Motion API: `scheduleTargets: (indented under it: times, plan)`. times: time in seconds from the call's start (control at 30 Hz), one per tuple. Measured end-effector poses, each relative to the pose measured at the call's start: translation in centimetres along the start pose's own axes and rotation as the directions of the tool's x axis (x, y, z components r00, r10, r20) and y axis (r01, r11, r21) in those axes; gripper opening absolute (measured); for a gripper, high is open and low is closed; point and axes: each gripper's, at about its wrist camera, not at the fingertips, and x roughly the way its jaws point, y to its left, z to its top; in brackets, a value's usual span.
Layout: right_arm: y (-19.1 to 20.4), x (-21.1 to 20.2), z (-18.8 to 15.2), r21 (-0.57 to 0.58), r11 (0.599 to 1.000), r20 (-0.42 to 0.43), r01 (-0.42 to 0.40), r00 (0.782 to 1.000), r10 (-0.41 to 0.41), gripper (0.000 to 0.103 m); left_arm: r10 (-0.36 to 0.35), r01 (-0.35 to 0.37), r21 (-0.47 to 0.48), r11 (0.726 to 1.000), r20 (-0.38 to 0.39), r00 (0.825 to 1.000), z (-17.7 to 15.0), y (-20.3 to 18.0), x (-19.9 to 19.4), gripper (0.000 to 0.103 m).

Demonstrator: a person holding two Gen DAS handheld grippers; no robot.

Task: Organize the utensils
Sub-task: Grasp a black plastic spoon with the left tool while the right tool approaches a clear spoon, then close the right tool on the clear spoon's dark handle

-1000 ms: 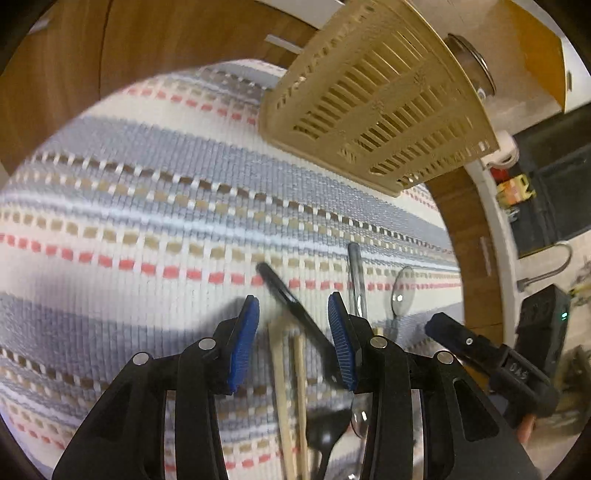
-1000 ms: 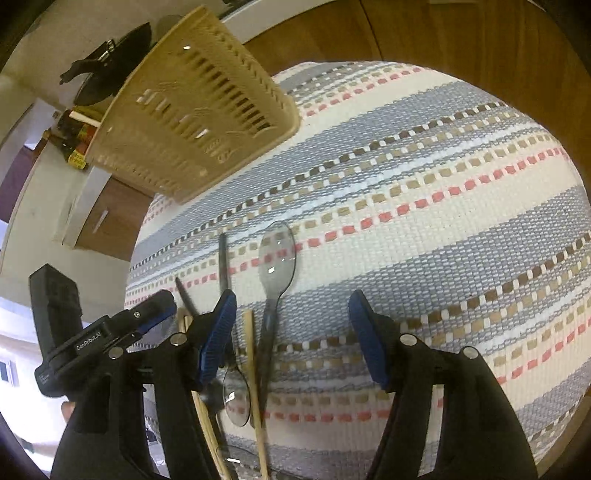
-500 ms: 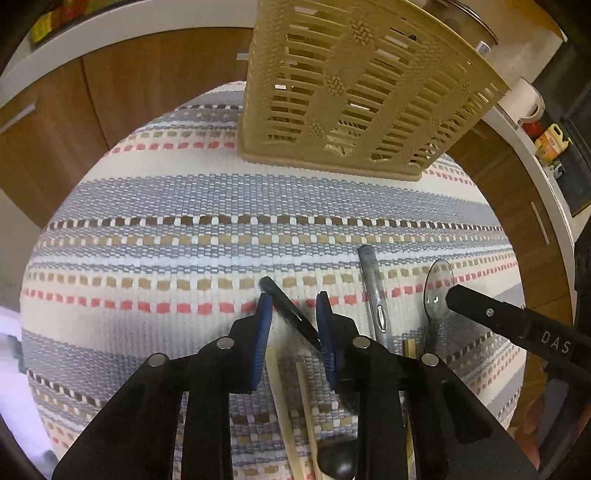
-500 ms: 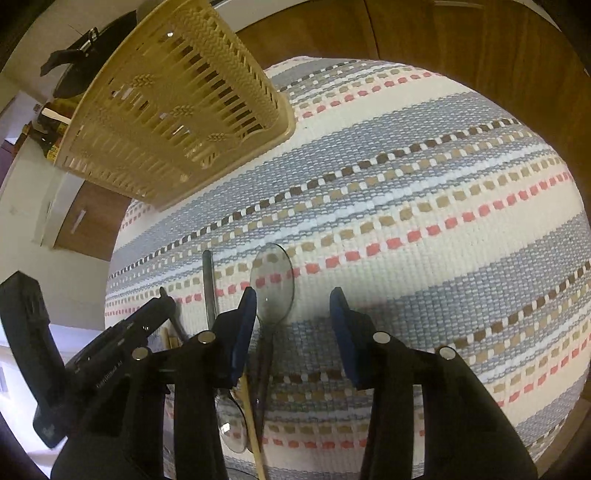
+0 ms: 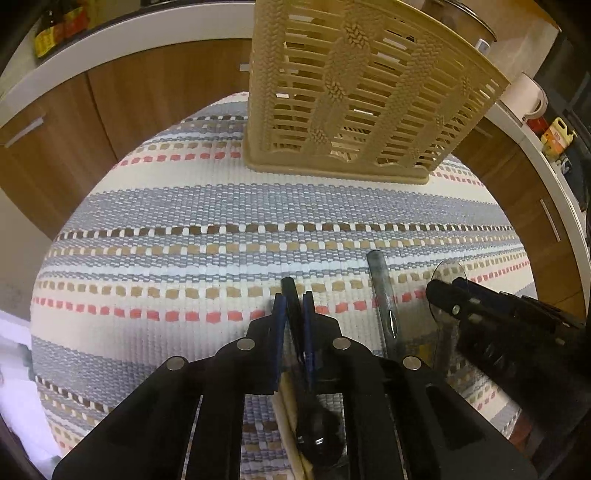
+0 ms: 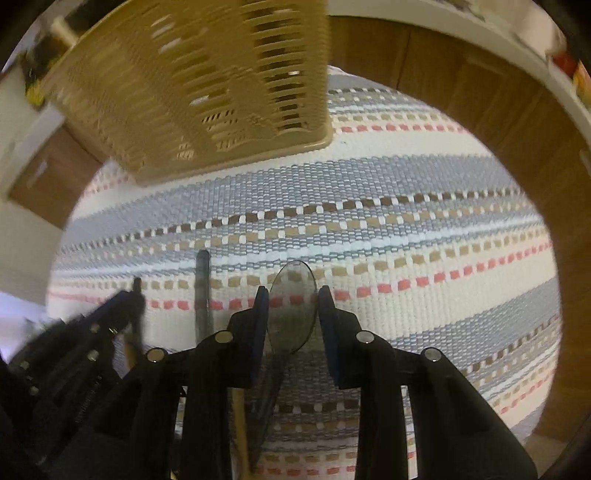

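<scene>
Several utensils lie on a striped woven mat (image 5: 184, 236). My left gripper (image 5: 293, 306) is shut on the handle of a black spoon (image 5: 290, 295), whose bowl (image 5: 319, 435) lies under the jaws beside wooden chopsticks (image 5: 286, 410). My right gripper (image 6: 290, 306) is open, its blue pads on either side of the bowl of a clear plastic spoon (image 6: 291, 310), close to its edges. A grey utensil handle (image 5: 380, 280) lies between the two; it also shows in the right wrist view (image 6: 203, 291). A tan slatted basket (image 5: 354, 96) stands at the mat's far edge.
Wooden cabinet fronts (image 5: 140, 99) and a white countertop edge (image 5: 110, 40) curve behind the mat. A white mug (image 5: 528, 96) and bottles (image 5: 55, 26) stand on the counter. The basket also shows in the right wrist view (image 6: 207, 85).
My left gripper closed onto the black spoon's handle. My right gripper narrowed and moved over the clear spoon's bowl. Both views swung toward the basket.
</scene>
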Motion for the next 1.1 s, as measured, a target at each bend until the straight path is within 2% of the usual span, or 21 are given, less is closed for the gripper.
scheduleTargets:
  times: [0.1,0.17,0.27,0.43,0.5,0.67,0.77,0.83,0.87,0.93,1.0,1.1]
  plan:
    - [1.0,0.0,-0.2,-0.074,0.997,0.021,0.032,0.999,-0.031,0.018,-0.054,0.054,-0.007,0.999,0.011,0.998,0.4,0.9,0.0,0.005]
    - [1.1,0.0,-0.3,-0.095,0.995,0.023,0.019,1.0,-0.017,0.012,-0.102,0.102,-0.021,0.995,0.012,0.995,0.8,1.6,0.2,0.005]
    - [0.3,-0.1,-0.2,-0.1,0.995,0.023,0.0,1.0,0.002,0.009,-0.202,0.203,-0.054,0.978,0.017,0.979,1.3,3.1,0.4,0.005]
    - [-1.9,-0.2,0.4,-0.101,0.993,0.013,-0.055,0.998,0.057,0.007,-0.244,0.247,-0.08,0.966,0.036,0.969,2.1,5.4,-0.6,0.005]
    - [-2.5,-0.4,0.1,-0.125,0.987,-0.004,-0.105,0.994,0.105,0.007,-0.223,0.226,-0.086,0.97,0.04,0.974,2.1,6.2,-1.5,0.005]
    - [-3.5,-0.6,0.2,-0.202,0.968,-0.042,-0.151,0.988,0.146,0.007,-0.118,0.121,-0.134,0.984,0.032,0.992,1.3,9.5,-2.7,0.005]
    - [-5.4,-1.0,0.2,-0.172,0.966,-0.065,-0.19,0.981,0.182,0.008,-0.056,0.062,-0.143,0.988,0.045,0.997,0.3,10.9,-3.0,0.005]
    - [-6.3,-1.0,0.7,-0.103,0.964,-0.098,-0.243,0.967,0.233,0.008,-0.052,0.06,-0.148,0.987,0.053,0.997,-0.3,11.5,-3.1,0.005]
    - [-6.8,-1.0,0.9,-0.072,0.963,-0.11,-0.26,0.962,0.251,0.01,-0.054,0.062,-0.148,0.987,0.056,0.997,-0.4,11.6,-3.2,0.005]
    - [-8.2,-1.0,-0.4,-0.029,0.963,-0.116,-0.269,0.957,0.264,0.02,-0.055,0.063,-0.139,0.988,0.061,0.997,-0.8,11.8,-3.3,0.005]
    - [-8.9,-1.6,-0.5,-0.003,0.963,-0.108,-0.269,0.958,0.267,0.045,-0.064,0.072,-0.13,0.989,0.067,0.996,-1.0,11.1,-3.2,0.005]
    - [-9.4,-2.3,-1.0,0.011,0.968,-0.098,-0.249,0.964,0.249,0.048,-0.066,0.074,-0.119,0.99,0.076,0.995,-1.0,10.9,-3.4,0.006]
